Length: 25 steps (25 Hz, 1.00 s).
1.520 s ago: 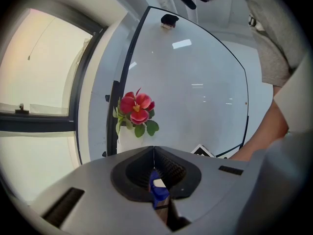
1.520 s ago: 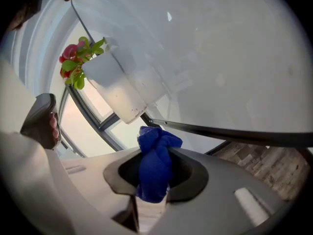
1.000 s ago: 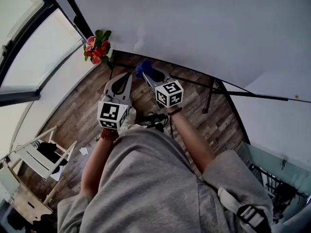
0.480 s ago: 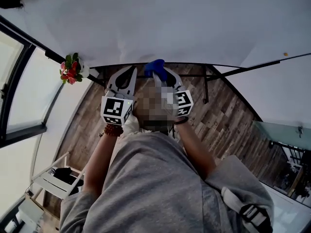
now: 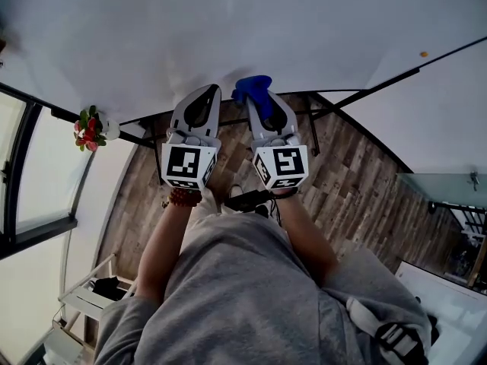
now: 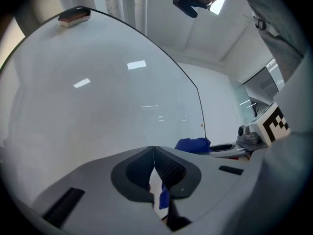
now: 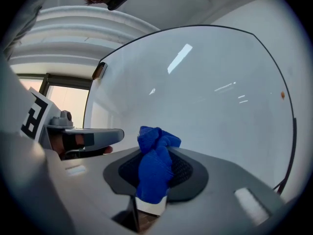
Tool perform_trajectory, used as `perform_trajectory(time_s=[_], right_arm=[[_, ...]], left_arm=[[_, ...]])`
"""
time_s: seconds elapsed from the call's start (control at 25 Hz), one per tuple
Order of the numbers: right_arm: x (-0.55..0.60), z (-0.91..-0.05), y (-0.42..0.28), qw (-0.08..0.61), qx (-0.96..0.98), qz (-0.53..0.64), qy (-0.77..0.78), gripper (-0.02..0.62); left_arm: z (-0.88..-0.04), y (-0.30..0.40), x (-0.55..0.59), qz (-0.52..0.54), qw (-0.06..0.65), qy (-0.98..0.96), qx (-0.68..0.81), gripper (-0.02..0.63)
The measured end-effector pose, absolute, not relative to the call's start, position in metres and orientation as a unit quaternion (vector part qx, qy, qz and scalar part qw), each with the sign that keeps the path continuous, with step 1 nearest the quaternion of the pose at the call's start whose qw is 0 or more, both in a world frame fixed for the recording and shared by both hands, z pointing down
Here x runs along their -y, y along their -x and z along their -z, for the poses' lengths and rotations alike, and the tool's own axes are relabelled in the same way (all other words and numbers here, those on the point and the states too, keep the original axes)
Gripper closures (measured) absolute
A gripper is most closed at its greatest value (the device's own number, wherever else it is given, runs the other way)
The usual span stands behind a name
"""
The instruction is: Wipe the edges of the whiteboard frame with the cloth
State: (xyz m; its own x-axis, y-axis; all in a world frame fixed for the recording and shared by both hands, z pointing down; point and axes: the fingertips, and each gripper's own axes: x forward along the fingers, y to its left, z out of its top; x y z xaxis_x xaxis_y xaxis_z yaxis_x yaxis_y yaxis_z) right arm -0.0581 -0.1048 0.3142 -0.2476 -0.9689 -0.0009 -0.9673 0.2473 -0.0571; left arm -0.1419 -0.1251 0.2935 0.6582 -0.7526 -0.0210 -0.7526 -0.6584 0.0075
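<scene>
The whiteboard [image 5: 251,21] fills the top of the head view, its dark frame edge [image 5: 358,90] curving along the bottom. My right gripper [image 5: 261,105] is shut on a bunched blue cloth [image 5: 249,87] that sits at the board's lower edge. In the right gripper view the cloth [image 7: 155,166] hangs between the jaws in front of the board [image 7: 205,92]. My left gripper [image 5: 205,91] is beside it to the left, shut and holding nothing. Its tips [image 6: 154,149] meet in the left gripper view, pointing at the board [image 6: 98,92].
An eraser [image 6: 74,16] rests on the board's far edge. The board's black stand legs [image 5: 313,131] are on the wooden floor [image 5: 358,188]. A pot of red flowers [image 5: 90,130] sits by the window at left. A white rack [image 5: 84,301] is at lower left.
Both grippers have risen from over the floor to the whiteboard's lower edge, the right one carrying the cloth. The head view has tilted, so the flowers have slid left.
</scene>
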Motion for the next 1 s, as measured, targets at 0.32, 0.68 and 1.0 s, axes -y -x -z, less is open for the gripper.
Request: perform_trajectory(time_s=[0.32,0.68,1.0], right_arm=[[0.082,-0.287,0.007,0.019,-0.754,-0.026,0.656,0.482],[0.070,-0.294,-0.024,0.025,-0.741,-0.028,0.670,0.482],[0.064,-0.307,-0.042,0.020,-0.736,-0.027,0.676,0.482]], left_arm=[[-0.260,0.088,0.104,-0.032,0.043,0.907,-0.419,0.597],[-0.274,0.061,0.097,-0.026,0.057,0.896,-0.441,0.597],[-0.286,0.049,0.094,-0.022,0.069,0.880,-0.470,0.597]])
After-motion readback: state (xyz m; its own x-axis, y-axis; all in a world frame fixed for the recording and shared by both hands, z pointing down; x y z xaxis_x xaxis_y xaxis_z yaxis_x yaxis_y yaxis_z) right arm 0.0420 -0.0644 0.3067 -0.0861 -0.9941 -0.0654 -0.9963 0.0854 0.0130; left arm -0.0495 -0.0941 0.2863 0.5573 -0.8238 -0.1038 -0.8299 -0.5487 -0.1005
